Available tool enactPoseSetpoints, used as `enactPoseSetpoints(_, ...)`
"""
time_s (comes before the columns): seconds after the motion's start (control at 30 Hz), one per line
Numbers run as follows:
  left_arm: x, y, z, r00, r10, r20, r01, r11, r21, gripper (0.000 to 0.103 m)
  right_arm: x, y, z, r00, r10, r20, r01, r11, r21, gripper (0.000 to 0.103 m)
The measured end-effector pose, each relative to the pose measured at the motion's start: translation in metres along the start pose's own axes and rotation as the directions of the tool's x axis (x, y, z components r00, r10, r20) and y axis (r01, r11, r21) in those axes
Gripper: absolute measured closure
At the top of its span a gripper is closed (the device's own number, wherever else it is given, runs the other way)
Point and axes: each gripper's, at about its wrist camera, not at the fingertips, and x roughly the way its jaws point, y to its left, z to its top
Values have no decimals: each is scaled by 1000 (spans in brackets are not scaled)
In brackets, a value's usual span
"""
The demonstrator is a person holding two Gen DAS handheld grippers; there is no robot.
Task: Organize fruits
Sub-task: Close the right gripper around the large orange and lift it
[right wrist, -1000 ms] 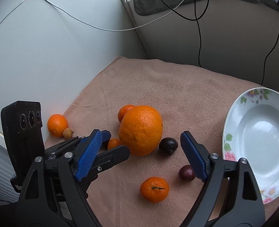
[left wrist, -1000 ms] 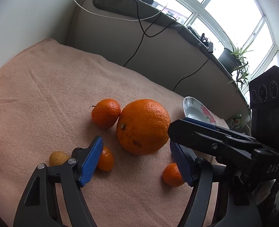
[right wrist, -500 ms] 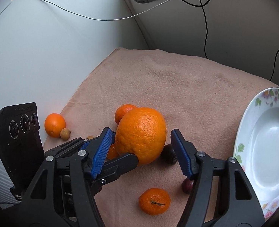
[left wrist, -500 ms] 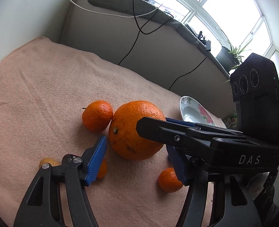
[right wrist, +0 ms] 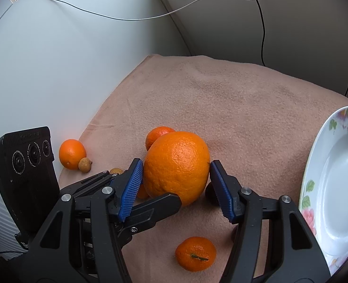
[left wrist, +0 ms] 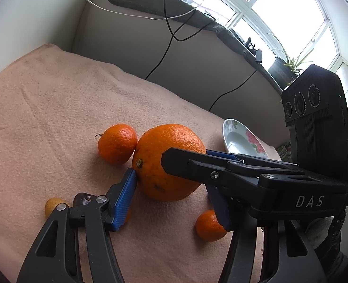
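A big orange (right wrist: 177,167) rests on the pink cloth (right wrist: 233,108). My right gripper (right wrist: 176,163) straddles it, jaws closing, both blue pads (right wrist: 131,186) against its sides. My left gripper (left wrist: 170,179) takes the same orange crosswise, jaws closing. Its left pad (left wrist: 124,195) touches the peel, and its other pad is mostly hidden behind the right gripper's black finger (left wrist: 197,169). In the right wrist view a left finger (right wrist: 159,207) lies against the orange's lower front. A floral plate (right wrist: 315,176) sits to the right.
A mandarin (left wrist: 117,143) touches the big orange's far side. A stemmed mandarin (right wrist: 195,253) lies near the front, and a dark fruit (left wrist: 83,199) and a small yellow fruit (left wrist: 51,206) at the left. An orange (right wrist: 72,151) and a brown fruit (right wrist: 84,164) sit by the wall.
Both pairs of jaws have narrowed onto the big orange. The right gripper has come forward and down around it, and its finger now crosses the left wrist view.
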Motion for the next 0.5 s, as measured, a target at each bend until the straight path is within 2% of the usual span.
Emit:
enactPoseSetpoints(0.27,-9,-7,0,1000,-5,23,5,1000,21,45,-14,5,-2,1000,-3,31,4,1000,-13,42)
enactPoseSetpoints(0.5,-15,-28,3,999,-17,42,15,998,63,45,-39,6,-6,997,-11,75,12,1000,-15,42)
